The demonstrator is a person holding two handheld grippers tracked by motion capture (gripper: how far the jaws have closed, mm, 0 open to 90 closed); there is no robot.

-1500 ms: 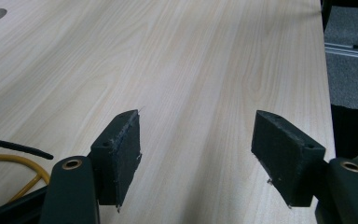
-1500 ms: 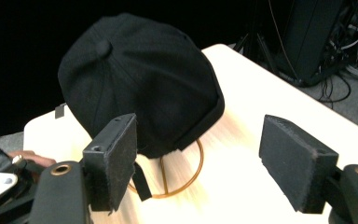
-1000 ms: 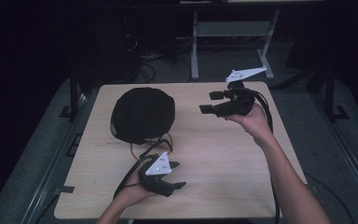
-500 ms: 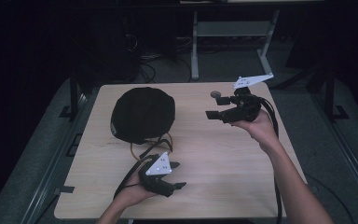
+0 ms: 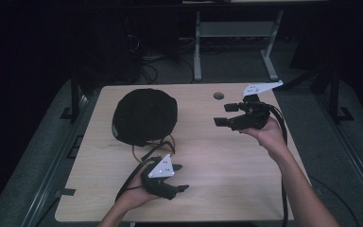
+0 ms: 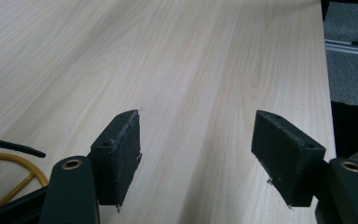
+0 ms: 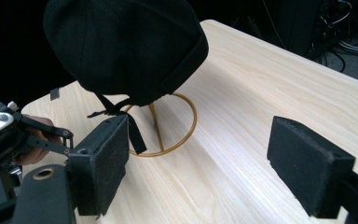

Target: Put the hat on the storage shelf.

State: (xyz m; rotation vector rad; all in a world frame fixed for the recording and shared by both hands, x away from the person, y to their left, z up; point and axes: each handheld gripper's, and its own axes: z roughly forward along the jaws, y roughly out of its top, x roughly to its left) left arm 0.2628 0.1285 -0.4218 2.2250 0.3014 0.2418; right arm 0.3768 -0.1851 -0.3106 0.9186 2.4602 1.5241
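Dark room, cables and a metal frame behind a pale wooden table [image 5: 227,165]. Seen from the high view, a black cap [image 5: 144,116] sits on a gold wire stand [image 5: 153,149] toward the far left of the table. The left gripper [image 5: 179,177] rests low just in front of the cap, its 2 jaws apart and empty. The right gripper [image 5: 223,115] is held up well to the right of the cap, pointing toward it, jaws apart and empty; this looks like lining up for a reach. A small round hole [image 5: 218,96] lies in the table to the right of the cap.

From the left gripper view, 2 black jaws stand wide over bare wood, with a curve of the gold stand [image 6: 14,163] at the lower left.

From the right gripper view, the cap [image 7: 121,46] hangs on the stand's ring [image 7: 168,126], a strap [image 7: 130,128] dangling below it. The jaws are wide apart, nothing between them. The left gripper [image 7: 9,135] shows beside the cap.

No readable writing or brand is visible.
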